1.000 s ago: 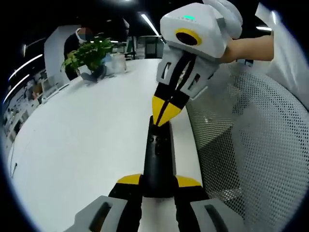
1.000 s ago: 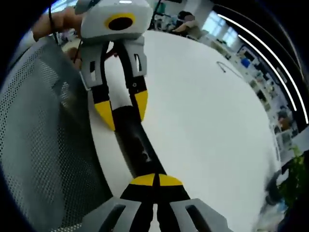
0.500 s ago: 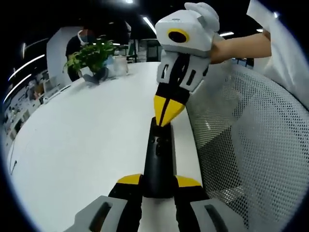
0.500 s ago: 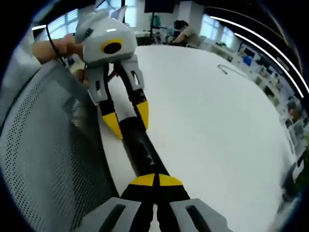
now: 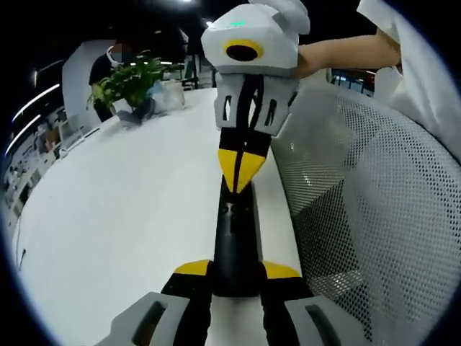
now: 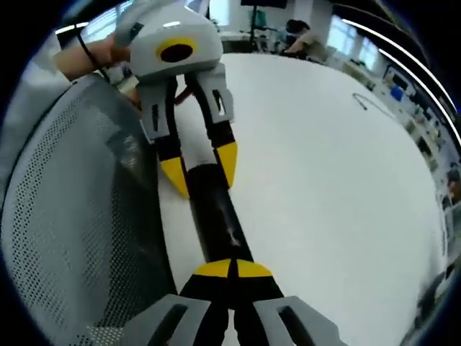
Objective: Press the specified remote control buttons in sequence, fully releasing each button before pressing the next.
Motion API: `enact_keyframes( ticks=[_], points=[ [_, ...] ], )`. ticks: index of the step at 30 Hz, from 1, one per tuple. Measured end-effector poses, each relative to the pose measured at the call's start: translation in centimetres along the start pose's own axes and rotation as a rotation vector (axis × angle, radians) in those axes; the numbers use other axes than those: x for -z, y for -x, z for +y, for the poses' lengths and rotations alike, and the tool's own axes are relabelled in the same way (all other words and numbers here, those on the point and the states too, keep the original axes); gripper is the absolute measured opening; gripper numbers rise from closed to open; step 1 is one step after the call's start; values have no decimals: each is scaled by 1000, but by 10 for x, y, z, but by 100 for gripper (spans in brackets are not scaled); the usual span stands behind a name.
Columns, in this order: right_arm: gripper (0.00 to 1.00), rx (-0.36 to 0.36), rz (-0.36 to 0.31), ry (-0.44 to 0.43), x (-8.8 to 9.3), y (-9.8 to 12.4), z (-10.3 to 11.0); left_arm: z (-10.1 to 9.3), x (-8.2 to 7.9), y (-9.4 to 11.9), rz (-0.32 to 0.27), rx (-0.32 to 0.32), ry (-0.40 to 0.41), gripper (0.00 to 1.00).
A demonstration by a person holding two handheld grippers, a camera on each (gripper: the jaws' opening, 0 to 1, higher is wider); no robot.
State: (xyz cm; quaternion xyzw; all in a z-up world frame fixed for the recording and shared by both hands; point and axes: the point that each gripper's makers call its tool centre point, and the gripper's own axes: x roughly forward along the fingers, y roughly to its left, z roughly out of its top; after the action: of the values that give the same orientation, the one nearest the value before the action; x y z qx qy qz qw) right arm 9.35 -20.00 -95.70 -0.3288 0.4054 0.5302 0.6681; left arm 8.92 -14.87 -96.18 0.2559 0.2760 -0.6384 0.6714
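Left gripper [image 5: 236,277] clamped on the near end of a long black remote control [image 5: 236,234], yellow-tipped fingers [image 5: 193,269] pressed to either side of it. Remote lying along the edge of the white tabletop [image 5: 122,202], stretching away from the camera, small buttons dimly visible on its upper face. Right gripper [image 5: 238,173] reaching in from above in the left gripper view, its two yellow fingertips brought together into one narrow point, that point resting on or just over the far part of the remote; actual contact cannot be told. A person's forearm [image 5: 346,54] behind the right gripper, white sleeve [image 5: 418,65] at the upper right. Mesh chair back [image 5: 367,216] just beside the tabletop edge, to the right. Potted green plant [image 5: 130,79] far back on the tabletop.

In the right gripper view, own yellow fingertips [image 6: 232,269] side by side with no gap, set down over the near end of the remote control [image 6: 216,213]. Left gripper [image 6: 200,169] at the remote's far end, yellow fingers [image 6: 226,161] straddling and holding it. Hand [image 6: 97,54] gripping the left gripper's white body at upper left. Mesh chair back [image 6: 72,238] along the left, white tabletop [image 6: 331,202] spreading to the right, a thin cable [image 6: 364,103] lying well apart near its far side
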Motion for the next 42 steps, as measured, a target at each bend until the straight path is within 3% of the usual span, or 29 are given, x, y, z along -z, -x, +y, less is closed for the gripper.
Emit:
enact_keyframes(
  ticks=[5, 9, 12, 16, 19, 28, 32, 37, 40, 42],
  points=[
    [0, 11, -9, -38, 1, 1, -1, 1, 1, 0, 12, -6, 10, 25],
    [0, 29, -76, -60, 0, 3, 0, 0, 2, 1, 14, 7, -3, 24],
    [0, 12, -89, -62, -1, 4, 4, -3, 3, 2, 12, 24, -18, 24],
    [0, 5, -94, 10, -7, 3, 10, -6, 3, 3, -5, 49, -41, 24],
    [0, -24, -87, 32, -10, -1, 18, -7, 3, 3, -5, 57, -47, 24],
    [0, 39, -24, 72, -10, -3, 17, -8, 3, 3, -5, 69, -56, 24],
    [0, 58, -40, -8, -9, -2, 16, -8, 3, 3, -5, 67, -57, 24],
    [0, 119, -73, -22, -9, 1, 21, -8, 4, 4, -28, 62, -40, 24],
    [0, 86, -111, -84, -12, 0, 32, -10, 3, 4, -41, 67, -41, 24],
    [0, 85, -99, -48, -13, -2, 37, -10, 3, 3, -41, 68, -42, 24]
  ],
)
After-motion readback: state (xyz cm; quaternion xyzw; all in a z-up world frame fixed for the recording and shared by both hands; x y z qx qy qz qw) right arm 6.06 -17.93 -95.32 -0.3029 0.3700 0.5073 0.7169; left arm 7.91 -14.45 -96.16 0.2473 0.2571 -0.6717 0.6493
